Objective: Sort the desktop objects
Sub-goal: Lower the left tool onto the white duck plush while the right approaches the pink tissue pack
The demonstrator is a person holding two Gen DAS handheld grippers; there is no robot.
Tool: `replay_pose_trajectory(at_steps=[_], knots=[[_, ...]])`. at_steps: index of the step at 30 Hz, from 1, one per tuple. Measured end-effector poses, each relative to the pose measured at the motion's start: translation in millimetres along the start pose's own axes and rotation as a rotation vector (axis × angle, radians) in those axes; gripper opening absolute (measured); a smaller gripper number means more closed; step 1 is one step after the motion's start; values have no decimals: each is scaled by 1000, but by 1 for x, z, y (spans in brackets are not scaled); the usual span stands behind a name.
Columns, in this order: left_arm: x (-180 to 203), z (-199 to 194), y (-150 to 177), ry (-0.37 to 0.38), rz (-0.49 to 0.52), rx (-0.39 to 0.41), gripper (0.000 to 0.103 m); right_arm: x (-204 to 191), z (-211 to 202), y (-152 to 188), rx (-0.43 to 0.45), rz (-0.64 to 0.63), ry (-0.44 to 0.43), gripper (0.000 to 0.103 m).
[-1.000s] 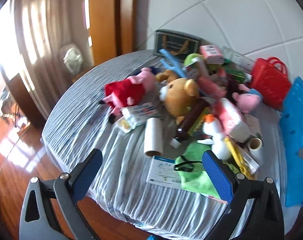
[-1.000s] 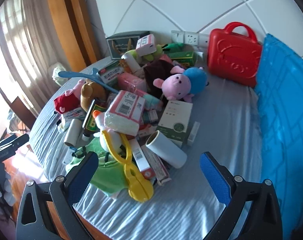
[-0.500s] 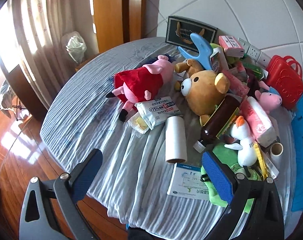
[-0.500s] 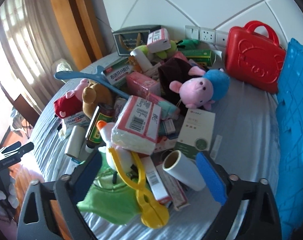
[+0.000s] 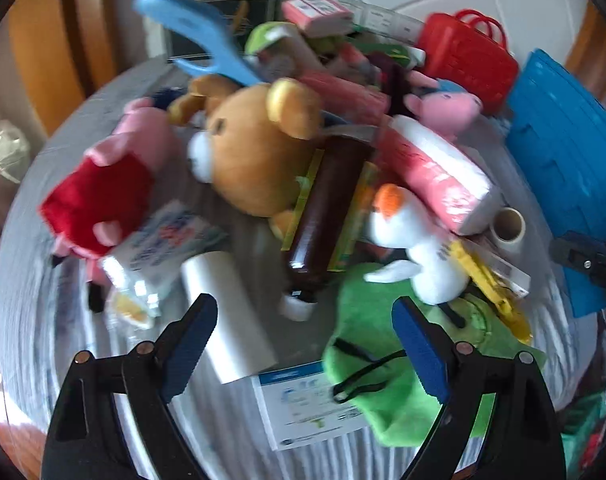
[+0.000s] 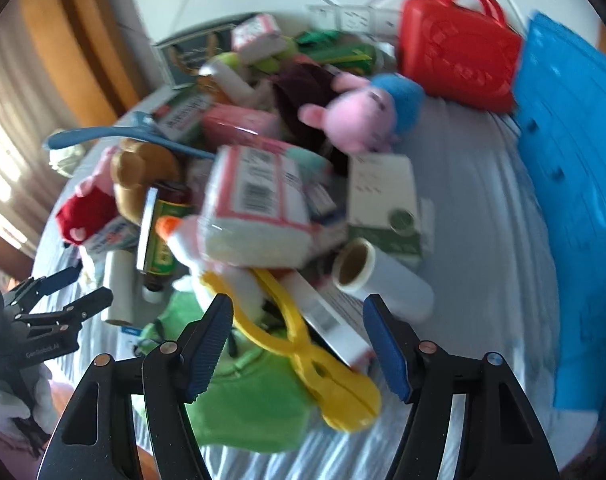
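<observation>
Yellow clip [image 6: 303,336] lies between right fingers [image 6: 207,340] (untouched).

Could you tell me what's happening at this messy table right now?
A person holds a gripper in each hand over a cluttered table piled with toys, boxes and bottles. The left gripper hovers above a white roll and a brown bottle. The right gripper is over a yellow clip lying on a green cloth. Both sets of jaws have just been closing somewhat, yet neither grips anything. Nothing looks sorted yet.
</observation>
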State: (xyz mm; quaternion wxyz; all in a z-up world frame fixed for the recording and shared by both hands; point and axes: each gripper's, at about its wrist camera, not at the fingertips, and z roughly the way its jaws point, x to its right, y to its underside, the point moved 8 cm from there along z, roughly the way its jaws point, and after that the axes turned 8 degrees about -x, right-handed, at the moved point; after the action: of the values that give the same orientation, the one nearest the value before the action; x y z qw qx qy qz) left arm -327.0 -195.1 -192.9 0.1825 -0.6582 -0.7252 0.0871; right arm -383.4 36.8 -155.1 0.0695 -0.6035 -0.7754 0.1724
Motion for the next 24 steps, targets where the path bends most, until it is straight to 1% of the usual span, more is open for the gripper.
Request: replay_pose_trajectory(at_steps=[6,14,16,19,20,22,23,24], knots=[[44,22,-16,49,55,-22,90,43,7,18,-23,85,35,68],[78,54,-34,88,17,-58,90,98,19,43,-54,162,25,68],[85,61,-36,131,-2,-73,90,106,21,50,-65,165,21,68],[95,72,-38,161,-18,-83,90,118,21,56,-71,174,20,68],[98,74,-39,172,-26,-83,85,121,20,57,-72,177,22,68],[102,75,-42,226,-51,-80,68,127,19,59,-74,181,25,68],[103,73,-42,243,-57,-74,51,130,19,60,-74,183,26,68],[102,71,-42,237,-56,-66,41,132,19,61,-74,185,25,68]])
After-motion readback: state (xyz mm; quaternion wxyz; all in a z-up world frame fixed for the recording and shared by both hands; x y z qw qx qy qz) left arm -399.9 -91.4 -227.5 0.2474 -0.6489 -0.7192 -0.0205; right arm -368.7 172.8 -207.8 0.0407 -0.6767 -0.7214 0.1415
